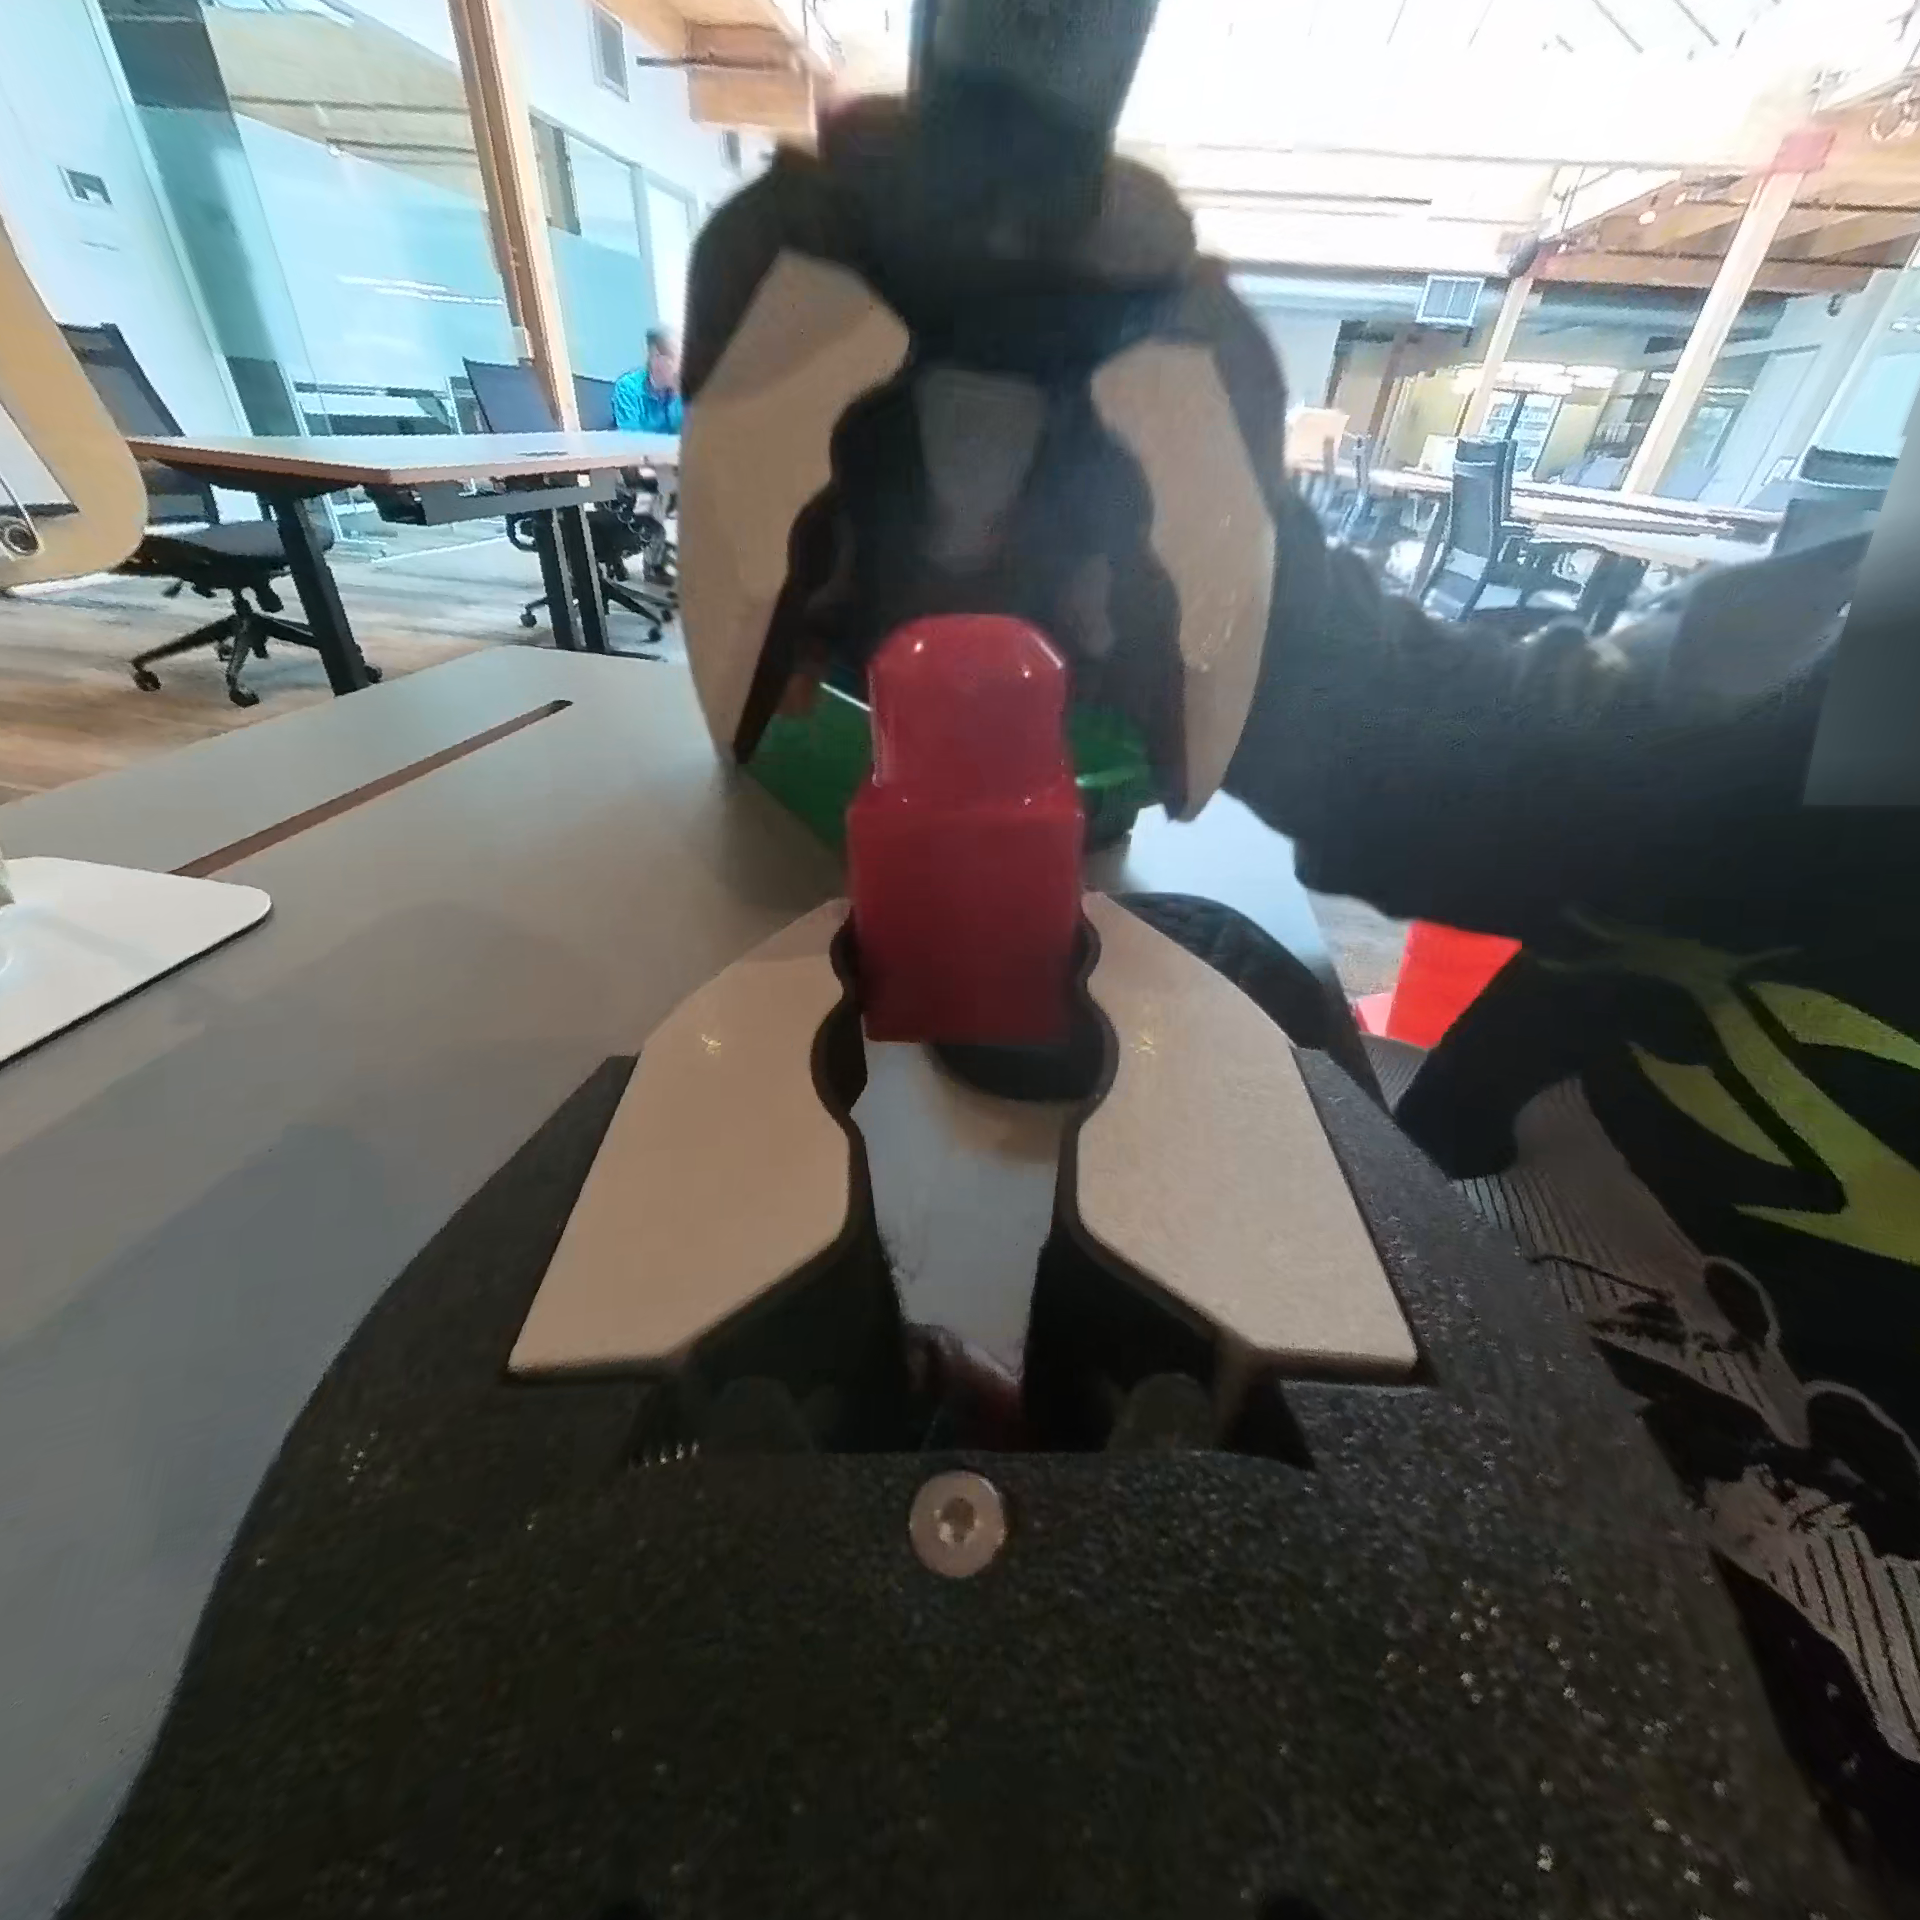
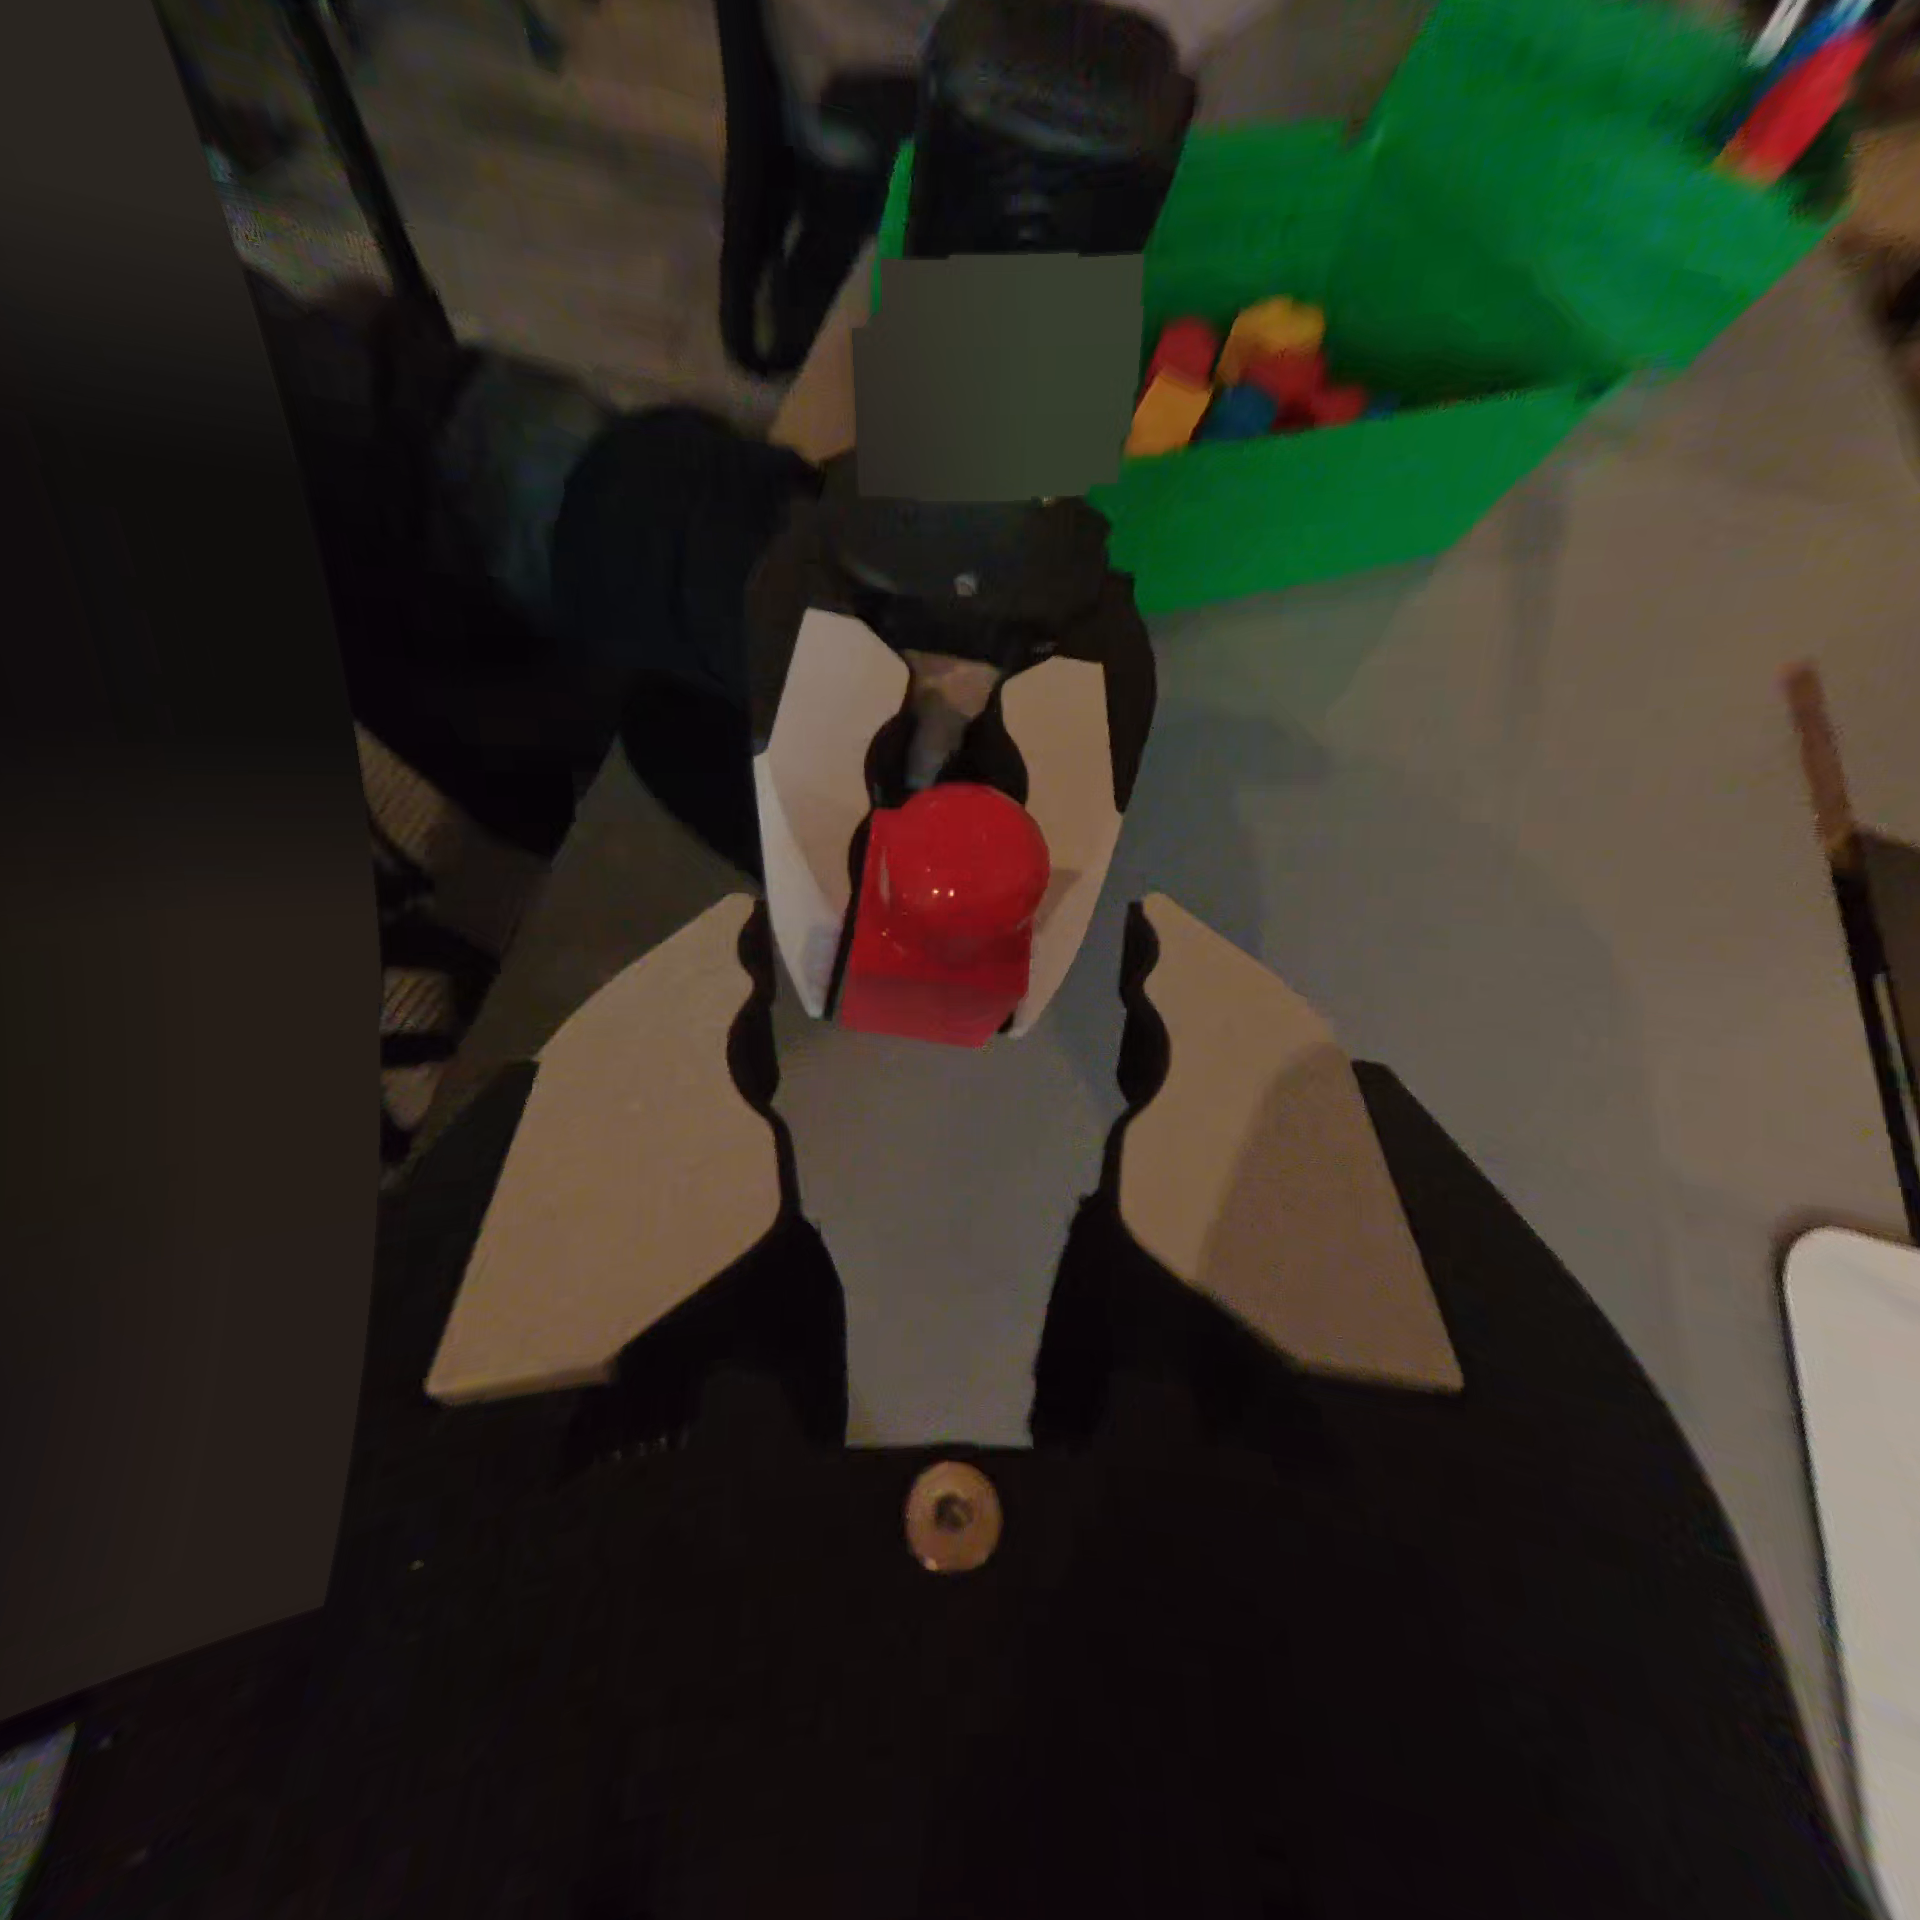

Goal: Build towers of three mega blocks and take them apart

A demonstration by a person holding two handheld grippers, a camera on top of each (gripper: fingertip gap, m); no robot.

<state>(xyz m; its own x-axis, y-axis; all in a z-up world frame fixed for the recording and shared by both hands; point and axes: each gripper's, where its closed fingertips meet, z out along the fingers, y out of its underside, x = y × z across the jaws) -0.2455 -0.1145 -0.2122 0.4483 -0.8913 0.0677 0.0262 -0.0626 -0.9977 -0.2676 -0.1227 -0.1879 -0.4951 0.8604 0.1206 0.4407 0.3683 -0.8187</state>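
Note:
My left gripper (image 1: 966, 935) is shut on a single red mega block (image 1: 961, 831), stud pointing forward, held above the grey table (image 1: 416, 987). The right gripper (image 1: 971, 774) faces it head-on, jaws open, its tips either side of the block's stud end. In the right wrist view my right gripper (image 2: 945, 914) is open and empty. The red block (image 2: 956, 873) sits between its spread fingertips with gaps on both sides. The left gripper (image 2: 925, 1018) shows there clamped on the block's base.
A green box (image 2: 1351, 520) holding several red, yellow and blue blocks (image 2: 1247, 374) stands on the table behind the left gripper; it also shows in the left wrist view (image 1: 810, 769). A white monitor base (image 1: 104, 935) lies at the left. A person's dark sleeve (image 1: 1507, 727) is at the right. Both grippers' tips are close together, under 4 cm apart.

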